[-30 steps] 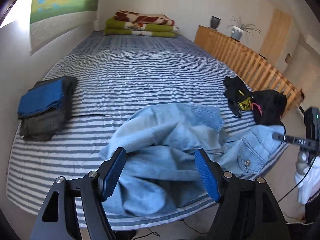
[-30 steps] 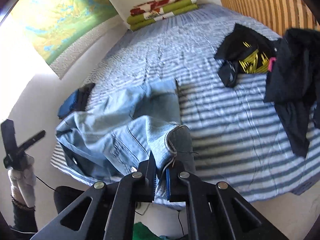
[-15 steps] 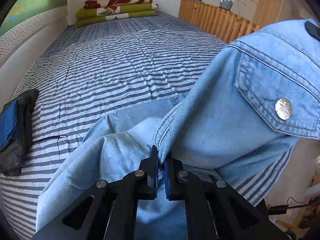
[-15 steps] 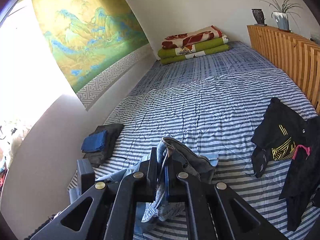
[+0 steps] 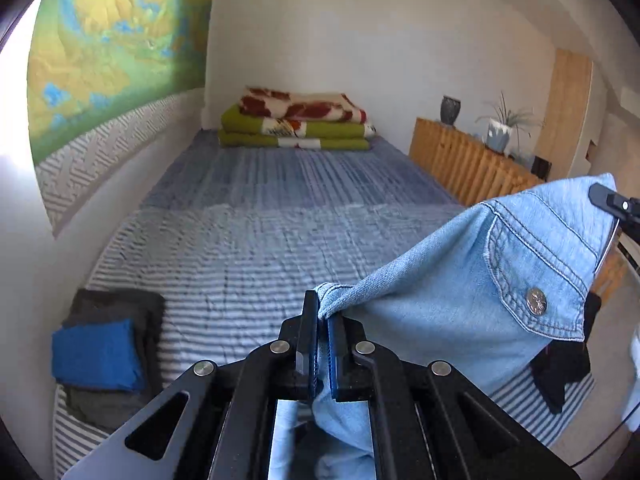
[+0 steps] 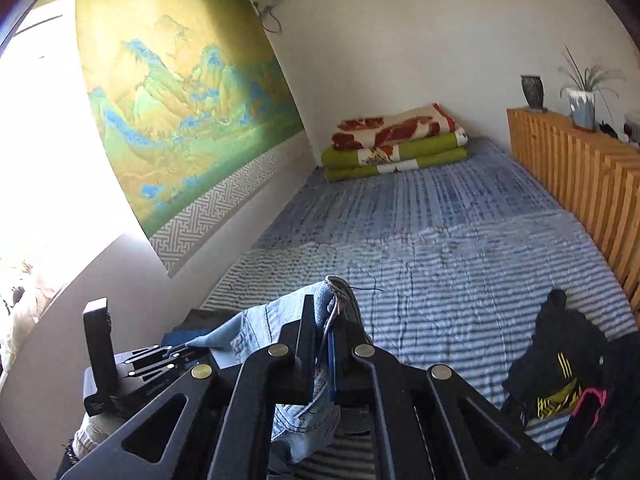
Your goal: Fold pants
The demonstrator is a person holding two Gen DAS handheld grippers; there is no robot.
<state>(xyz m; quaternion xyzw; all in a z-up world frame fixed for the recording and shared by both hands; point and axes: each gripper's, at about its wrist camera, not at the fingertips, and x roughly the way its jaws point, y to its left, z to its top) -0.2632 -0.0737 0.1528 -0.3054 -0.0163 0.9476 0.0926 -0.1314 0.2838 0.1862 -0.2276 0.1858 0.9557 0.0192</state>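
Note:
Light blue denim pants [image 5: 472,296] hang in the air above the near end of the striped bed [image 5: 280,240], stretched by their waistband between both grippers. My left gripper [image 5: 322,312] is shut on one waistband corner. My right gripper [image 6: 325,312] is shut on the other corner, where a frayed edge of the pants [image 6: 276,320] sticks up between the fingers. A metal button [image 5: 536,301] shows on a pocket flap. The right gripper's tip [image 5: 612,202] appears at the far right of the left wrist view, and the left gripper's body [image 6: 132,368] at the lower left of the right wrist view. The legs hang below, out of sight.
A folded stack of blue and dark clothes [image 5: 104,356] lies at the bed's near left. Black garments [image 6: 560,372] lie at the near right. Folded blankets [image 5: 296,124] sit at the far end. A wooden slatted cabinet [image 6: 580,176] with a vase and plant borders the right side.
My left gripper went from open over the crumpled pants to shut on the waistband. Both grippers have since lifted the pants off the bed, and the waistband is now stretched out between them.

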